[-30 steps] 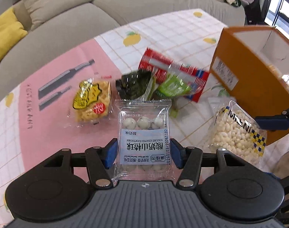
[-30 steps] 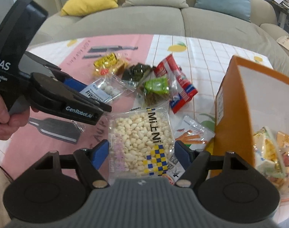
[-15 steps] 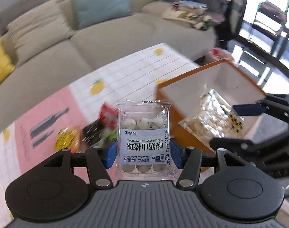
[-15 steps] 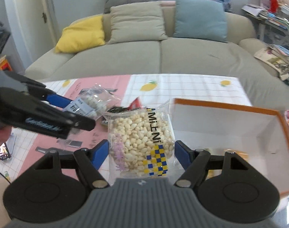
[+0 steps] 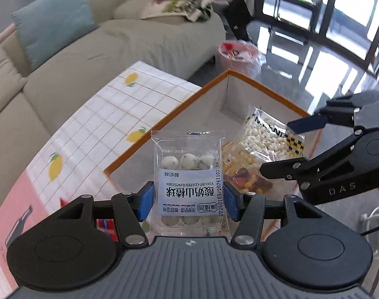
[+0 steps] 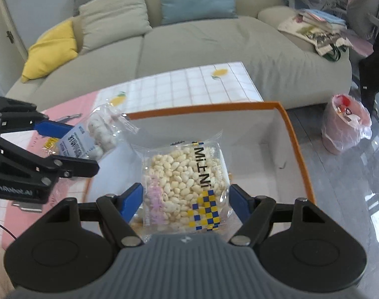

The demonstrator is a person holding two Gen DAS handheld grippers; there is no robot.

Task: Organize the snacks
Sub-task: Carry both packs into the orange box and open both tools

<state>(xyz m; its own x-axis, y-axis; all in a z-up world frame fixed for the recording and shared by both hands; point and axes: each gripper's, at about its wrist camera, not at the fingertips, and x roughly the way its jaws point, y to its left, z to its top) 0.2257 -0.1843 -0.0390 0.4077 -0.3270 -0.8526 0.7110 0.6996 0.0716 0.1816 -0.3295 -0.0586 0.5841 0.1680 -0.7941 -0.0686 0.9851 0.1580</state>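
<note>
Packets lifted off the table now hang over the orange box (image 5: 164, 122): left gripper (image 5: 188, 199) clamps the hawthorn-ball packet (image 5: 189, 174), right gripper (image 6: 185, 199) clamps the puffed-grain bag (image 6: 184, 182), both ready for release.

Two held packets (image 5: 189, 179) (image 6: 184, 186) hang over the box (image 6: 294, 134).

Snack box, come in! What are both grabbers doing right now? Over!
Left gripper shut on yogurt hawthorn pack. Right gripper shut on puffed snack bag. Both over orange box. Nothing blocking.
</note>
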